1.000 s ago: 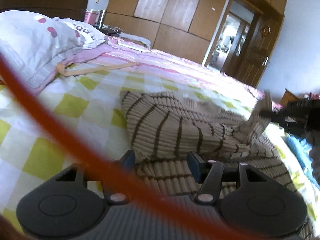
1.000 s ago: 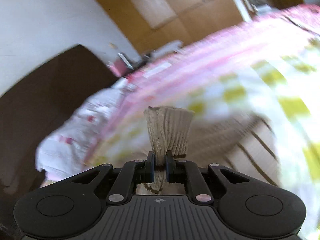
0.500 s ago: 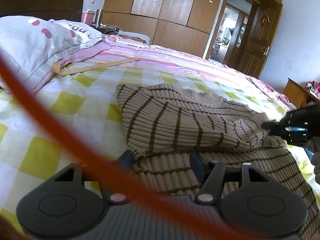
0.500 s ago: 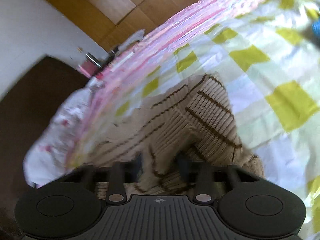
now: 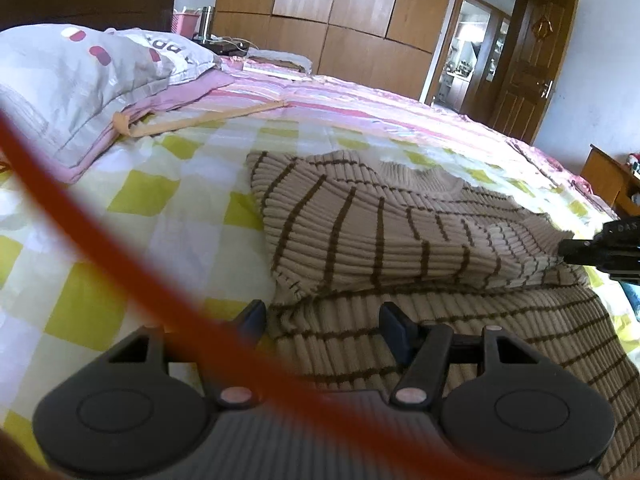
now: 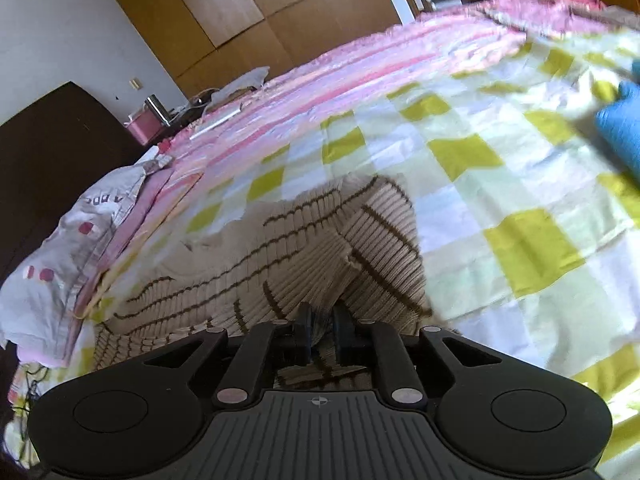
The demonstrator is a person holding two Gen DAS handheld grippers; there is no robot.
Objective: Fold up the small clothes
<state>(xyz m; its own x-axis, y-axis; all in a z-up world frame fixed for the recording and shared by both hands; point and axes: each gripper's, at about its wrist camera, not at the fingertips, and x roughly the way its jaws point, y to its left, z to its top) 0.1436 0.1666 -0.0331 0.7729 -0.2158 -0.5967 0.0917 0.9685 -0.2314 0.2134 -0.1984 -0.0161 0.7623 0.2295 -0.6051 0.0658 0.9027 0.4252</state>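
Observation:
A beige ribbed sweater with brown stripes (image 5: 400,236) lies on the yellow-checked bed sheet (image 5: 132,200), its sleeve folded across the body. My left gripper (image 5: 322,322) is open, low over the sweater's near edge, with nothing between its fingers. My right gripper (image 6: 320,330) is shut on the sweater's sleeve cuff (image 6: 320,312) and holds it down on the sweater's body (image 6: 248,264). The right gripper also shows at the right edge of the left wrist view (image 5: 600,248).
A grey pillow (image 5: 80,76) on pink bedding lies at the left. A blurred red cable (image 5: 120,248) crosses the left wrist view. A blue garment (image 6: 624,120) lies at the right. Wardrobes (image 5: 340,12) and a door (image 5: 520,60) stand beyond the bed.
My right gripper carried the sleeve cuff across and lowered it onto the sweater's body. Its jaws blurred half a second ago and now pinch the cuff. The left gripper stayed open in place.

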